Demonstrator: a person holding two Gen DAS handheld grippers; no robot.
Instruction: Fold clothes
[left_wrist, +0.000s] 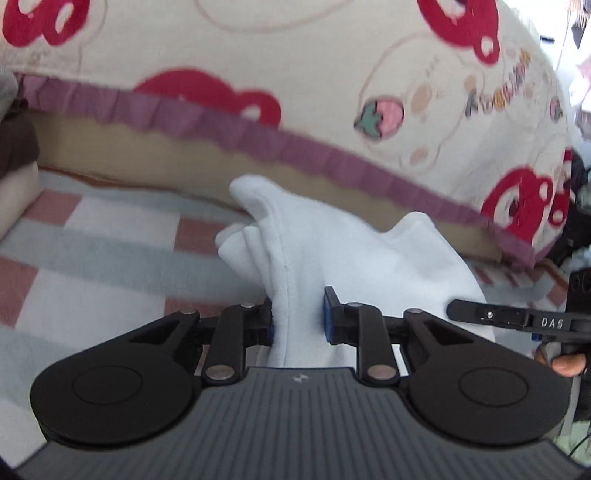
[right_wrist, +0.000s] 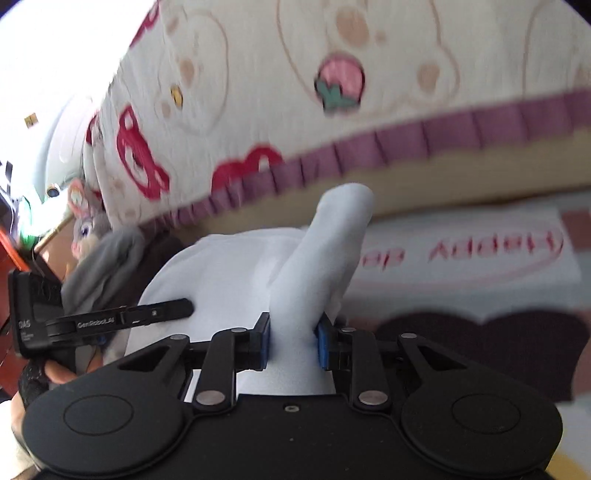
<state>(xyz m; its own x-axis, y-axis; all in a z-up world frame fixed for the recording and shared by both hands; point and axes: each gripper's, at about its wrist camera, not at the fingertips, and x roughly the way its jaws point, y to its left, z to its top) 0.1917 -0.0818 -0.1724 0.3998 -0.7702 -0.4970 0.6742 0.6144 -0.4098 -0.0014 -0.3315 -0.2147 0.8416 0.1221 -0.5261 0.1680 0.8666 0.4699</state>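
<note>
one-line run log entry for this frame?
phase: mid-fold | left gripper: shut on white garment | right gripper: shut on white garment | surface: checked blanket | behind: quilt

Bright daylight, blown-out upper corners, motion-blurred background, fisheye-curved edges.

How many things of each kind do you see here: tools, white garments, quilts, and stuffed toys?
Tools: 2, the left tool and the right tool, both shut on cloth
White garments: 1, the white fleece garment
Quilts: 1, the cartoon-print quilt
Stuffed toys: 1, the grey rabbit toy
Total: 5
</note>
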